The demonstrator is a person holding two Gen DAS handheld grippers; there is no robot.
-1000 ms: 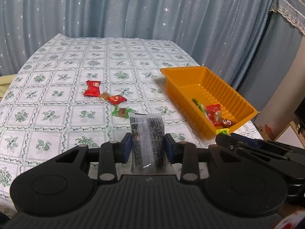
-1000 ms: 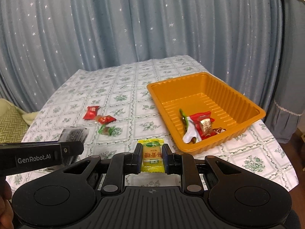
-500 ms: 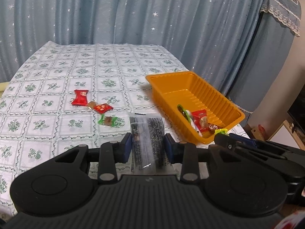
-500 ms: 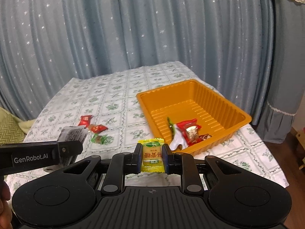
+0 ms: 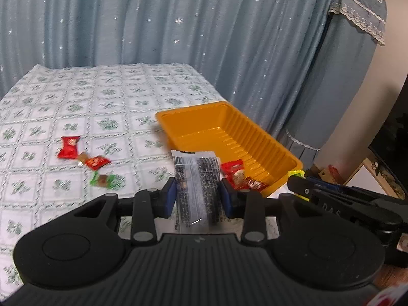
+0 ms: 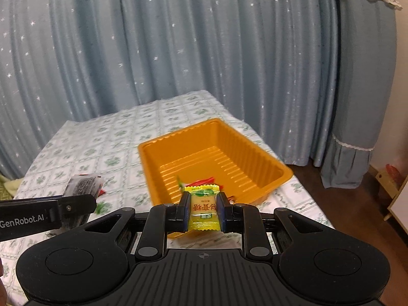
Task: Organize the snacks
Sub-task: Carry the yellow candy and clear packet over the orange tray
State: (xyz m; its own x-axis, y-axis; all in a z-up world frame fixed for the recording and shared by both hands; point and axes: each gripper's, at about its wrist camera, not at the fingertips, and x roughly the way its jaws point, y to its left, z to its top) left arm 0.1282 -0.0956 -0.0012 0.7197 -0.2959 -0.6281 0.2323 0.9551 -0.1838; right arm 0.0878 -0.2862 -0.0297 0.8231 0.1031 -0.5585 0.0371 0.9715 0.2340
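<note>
My left gripper [image 5: 198, 199] is shut on a clear packet of black sesame snack [image 5: 196, 191], held above the table in front of the orange tray [image 5: 229, 137]. My right gripper [image 6: 203, 210] is shut on a yellow candy packet [image 6: 203, 209], held above the near end of the tray [image 6: 211, 150]. The tray holds a few red-wrapped snacks [image 5: 236, 174] at its near end. The left gripper with its packet [image 6: 81, 185] shows at the left of the right wrist view. The right gripper [image 5: 331, 204] shows at the right of the left wrist view.
Three loose candies lie on the green-patterned tablecloth left of the tray: a red packet [image 5: 68, 147], a smaller red one [image 5: 95, 162] and a green one [image 5: 104, 180]. Blue starred curtains [image 5: 153, 25] hang behind. A covered tall object [image 5: 344, 76] stands right of the table.
Both grippers have risen and pulled back from the table, still holding their packets; the tray and loose candies now sit lower and nearer in both views.
</note>
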